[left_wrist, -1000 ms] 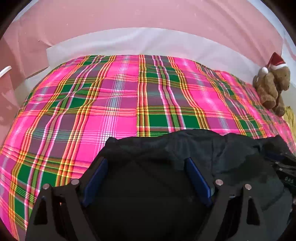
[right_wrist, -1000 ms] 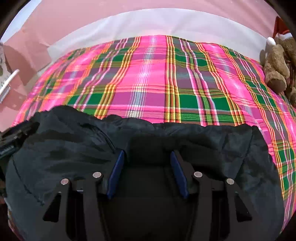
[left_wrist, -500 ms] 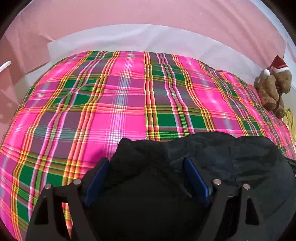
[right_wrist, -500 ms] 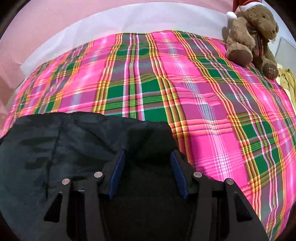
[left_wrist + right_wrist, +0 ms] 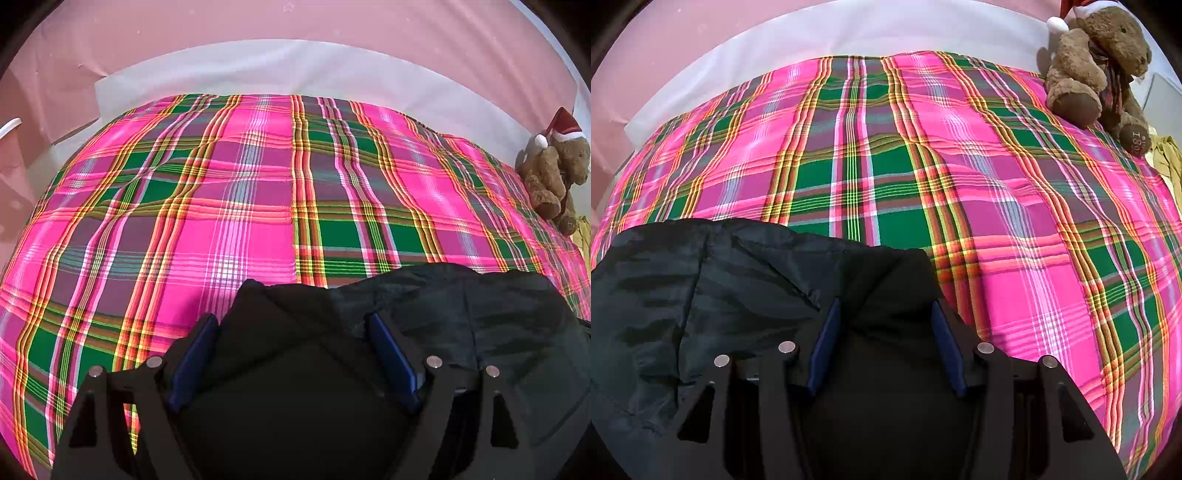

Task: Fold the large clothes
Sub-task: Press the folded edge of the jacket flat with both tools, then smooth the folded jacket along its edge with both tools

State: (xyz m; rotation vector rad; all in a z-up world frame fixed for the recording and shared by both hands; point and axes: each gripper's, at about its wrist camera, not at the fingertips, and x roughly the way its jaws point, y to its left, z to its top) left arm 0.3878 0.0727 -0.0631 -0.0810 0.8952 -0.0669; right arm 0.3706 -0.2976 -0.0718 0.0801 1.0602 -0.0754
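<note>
**Dark garment held at two corners over a plaid bed**

One dark garment (image 5: pixel 461 317), made of thin, slightly shiny, creased cloth, hangs between the two grippers. The left gripper (image 5: pixel 291 354) has a bunched corner of it between its blue-padded fingers (image 5: pixel 194 354); the cloth fills the gap, and the fingers stand fairly wide around it. From there the garment runs off to the right of those fingers, its upper edge lying wavy against the blanket beyond. The right gripper (image 5: pixel 882 343) holds the other corner the same way, with a wad of dark cloth packed between its fingers (image 5: pixel 823 347), which are set narrower. In the right wrist view the garment (image 5: pixel 701 295) spreads to the left of the fingers.

Ahead of both pairs of fingers lies one plaid blanket (image 5: pixel 240 203) in pink, green and yellow, woven, with soft ripples, covering a bed. A broad stretch of it is free ahead of the fingers and to the left of the left ones and the right of the right ones. Past its far edge a band of white sheet (image 5: pixel 295 70) shows, then a pink wall (image 5: pixel 258 22).

One brown plush bear (image 5: pixel 1097 70) in a red and white Santa hat sits at the blanket's far right edge, well apart from the garment. Just beside it, at the edge of view, a bit of yellowish cloth (image 5: pixel 1167 158) shows.
</note>
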